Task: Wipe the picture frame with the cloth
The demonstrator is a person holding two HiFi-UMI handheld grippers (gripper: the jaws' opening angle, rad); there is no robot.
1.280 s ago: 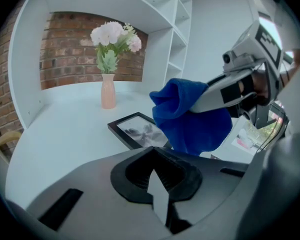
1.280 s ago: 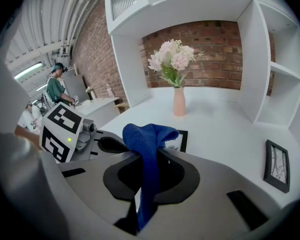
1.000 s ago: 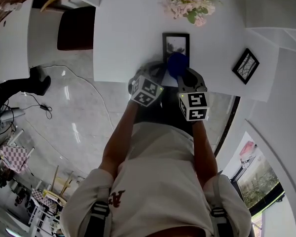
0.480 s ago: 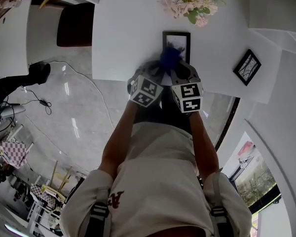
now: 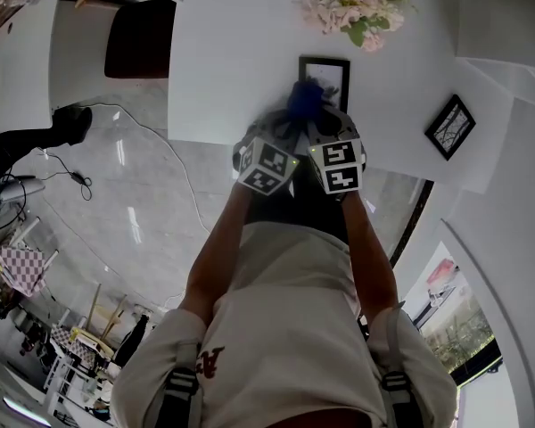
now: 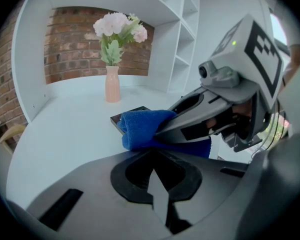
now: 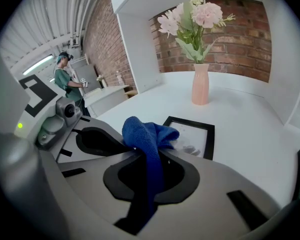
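Observation:
A black picture frame point(image 5: 325, 78) lies flat on the white table point(image 5: 232, 61). A blue cloth point(image 5: 305, 99) rests over the frame's near left corner. My right gripper point(image 5: 316, 119) is shut on the cloth point(image 7: 149, 134), which runs down between its jaws. Beyond the cloth, the frame point(image 7: 195, 136) shows its glass. My left gripper point(image 5: 290, 125) sits close beside the right one, jaws shut, tips up against the cloth point(image 6: 140, 129). In the left gripper view the right gripper point(image 6: 162, 131) crosses in front, and only a corner of the frame point(image 6: 121, 118) shows.
A pink vase of flowers point(image 5: 352, 3) stands behind the frame. A second black frame point(image 5: 448, 125) lies at the right of the table. A dark stool point(image 5: 138, 52) is off the table's left. White shelves point(image 6: 185, 44) rise on the right. A person point(image 7: 65, 84) stands far off.
The right gripper has swung left and forward, closing up against the left gripper. The cloth has slid from the frame's lower edge to its near left corner.

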